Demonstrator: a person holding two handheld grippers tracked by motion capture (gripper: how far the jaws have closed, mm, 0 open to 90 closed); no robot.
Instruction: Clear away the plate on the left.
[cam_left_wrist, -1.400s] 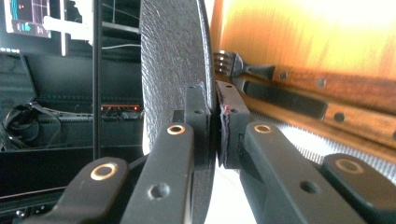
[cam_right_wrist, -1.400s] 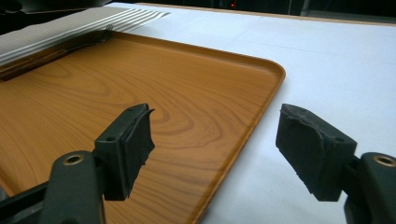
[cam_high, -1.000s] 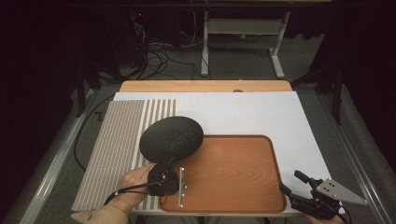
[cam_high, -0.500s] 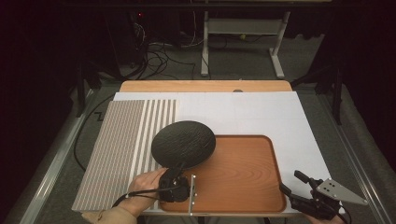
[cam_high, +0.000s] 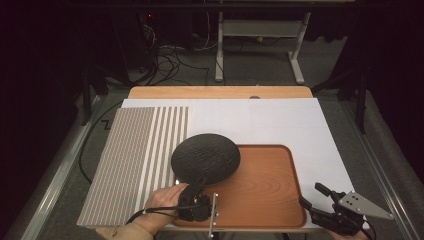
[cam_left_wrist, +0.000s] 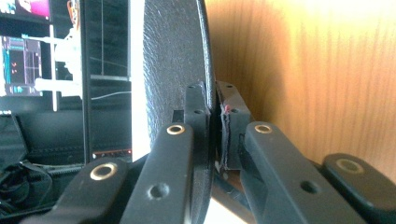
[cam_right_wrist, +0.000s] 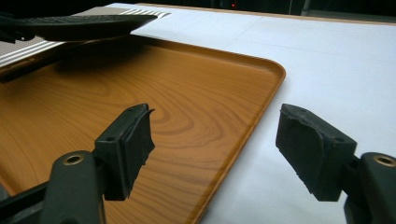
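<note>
While the left gripper keeps its jaws clamped tight on the near rim, the round black textured plate has swung rightward since a second ago, off the striped grey placemat and now out over the left edge of the rectangular wooden tray. The dish looks matte, with a rippled, dark surface and a thin edge; the left gripper view catches that rim pinched between the pads. It sits roughly level above the tray, a circular disc with no clear long axis, stretching away from the jaws toward the desk's far side. Over at the tray's right corner, the right gripper hovers, jaws wide apart, holding nothing.
</note>
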